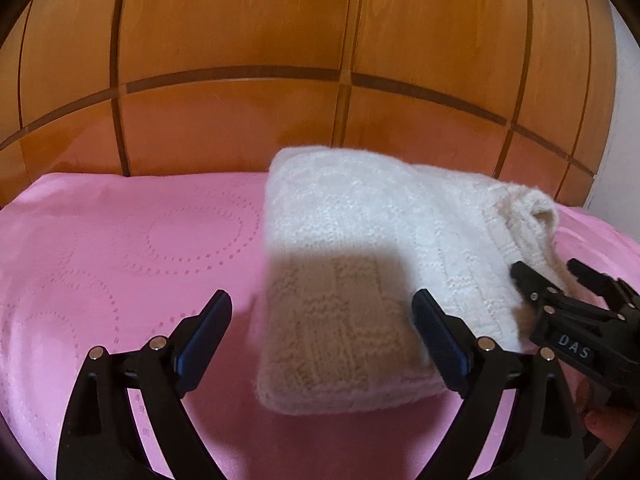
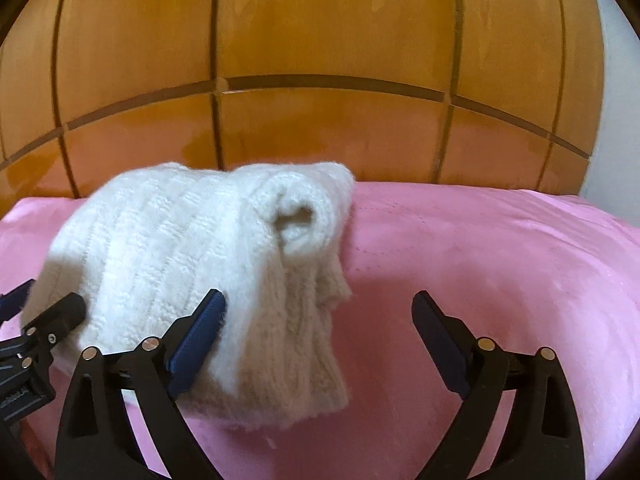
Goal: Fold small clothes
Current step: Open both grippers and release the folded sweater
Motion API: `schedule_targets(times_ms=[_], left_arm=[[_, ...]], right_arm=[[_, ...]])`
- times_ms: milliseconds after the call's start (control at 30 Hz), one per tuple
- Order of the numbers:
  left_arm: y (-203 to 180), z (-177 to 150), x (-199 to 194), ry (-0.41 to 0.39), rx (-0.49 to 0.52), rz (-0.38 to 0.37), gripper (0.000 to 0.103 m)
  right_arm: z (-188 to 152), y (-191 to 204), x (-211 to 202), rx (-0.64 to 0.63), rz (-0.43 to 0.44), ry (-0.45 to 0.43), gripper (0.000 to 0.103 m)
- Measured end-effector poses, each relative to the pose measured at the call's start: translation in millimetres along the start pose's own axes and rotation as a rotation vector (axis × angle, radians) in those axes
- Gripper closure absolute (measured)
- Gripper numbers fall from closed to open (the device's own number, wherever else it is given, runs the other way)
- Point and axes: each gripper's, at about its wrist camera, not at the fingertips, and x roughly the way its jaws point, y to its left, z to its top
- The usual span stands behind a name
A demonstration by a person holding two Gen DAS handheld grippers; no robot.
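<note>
A white knitted sweater (image 1: 360,248) lies folded into a thick bundle on the pink bedspread (image 1: 120,240). My left gripper (image 1: 322,308) is open, its jaws wide on either side of the bundle's near end, just above it. My right gripper (image 2: 318,308) is open over the bundle's right end, where a rolled sleeve cuff (image 2: 296,220) sticks up on the sweater (image 2: 160,248). The right gripper also shows in the left wrist view (image 1: 548,276), and the left gripper shows at the left edge of the right wrist view (image 2: 44,300). Neither gripper holds any cloth.
A glossy wooden headboard (image 1: 320,60) with dark inlay lines rises right behind the bed. A white wall (image 2: 616,100) shows at the far right. Pink bedspread (image 2: 500,260) stretches to the right of the sweater and to its left.
</note>
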Motion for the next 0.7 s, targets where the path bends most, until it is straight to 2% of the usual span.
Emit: schedule_targets(times_ms=[100,200,500,700], left_arm=[[-1.7,0.6,10.1,0.049,0.011,0.022,0.010],[-2.4,0.2,8.9,0.045,0.019,0.027,0.010],[-0.6,-7.8,-10.2,0.004,0.016,0.021,0.008],[3.0,-14.0,-31.1,-0.052,-0.002,0.046,0.002]], right_arm=[[-0.2,-1.2,5.1,0.007,-0.082,0.027,0.009],[-0.3,1.8,6.2,-0.009,-0.119,0.030,0.009],[-3.8,2.0,2.3,-0.013,-0.124,0.011,0.006],[-8.6,9.3,-13.1,-0.057,-0.121,-0.054,0.004]])
